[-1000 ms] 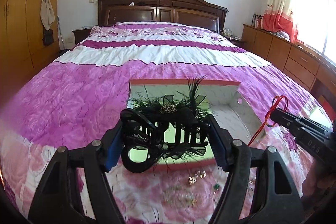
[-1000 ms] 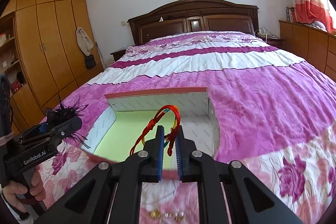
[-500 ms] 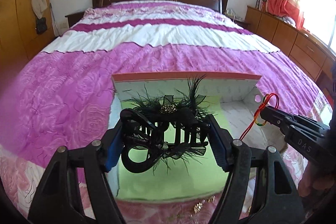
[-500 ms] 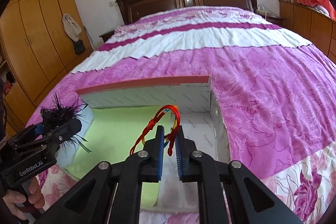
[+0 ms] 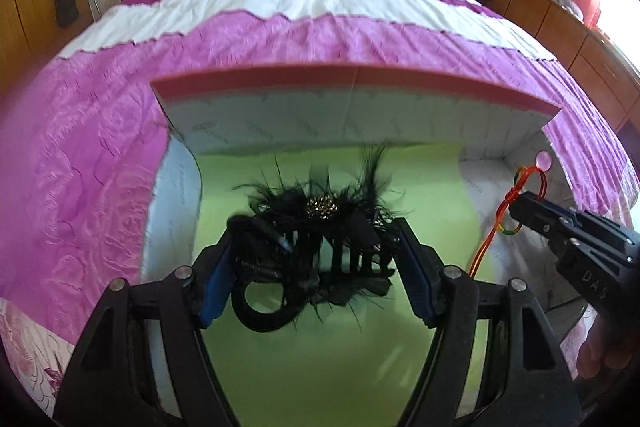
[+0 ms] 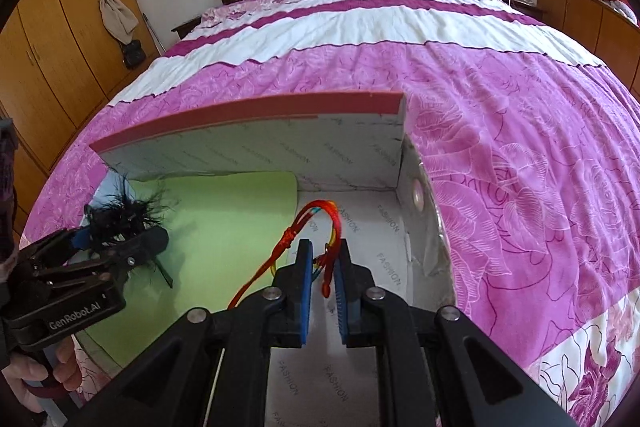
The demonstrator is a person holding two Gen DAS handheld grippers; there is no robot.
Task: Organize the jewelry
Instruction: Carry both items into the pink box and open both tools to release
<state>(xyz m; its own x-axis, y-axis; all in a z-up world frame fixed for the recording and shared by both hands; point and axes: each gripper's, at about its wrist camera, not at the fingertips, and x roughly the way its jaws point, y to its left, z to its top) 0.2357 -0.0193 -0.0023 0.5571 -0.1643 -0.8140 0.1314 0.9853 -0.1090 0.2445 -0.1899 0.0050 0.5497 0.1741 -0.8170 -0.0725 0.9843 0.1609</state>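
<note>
Placing step: hair clip (image 5: 316, 247) gripped by left gripper (image 5: 316, 259), cord (image 6: 320, 227) pinched by right gripper (image 6: 322, 279), both probably inside the box (image 6: 248, 111). Fingers to be opened next.

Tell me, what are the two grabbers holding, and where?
Left gripper squeezes the black feathered hair clip by its ends. Right gripper pinches the red string bracelet on its loop.

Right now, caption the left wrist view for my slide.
Left gripper holds a black feathered hair clip over the box's green liner; right gripper brings a red cord bracelet.
</note>
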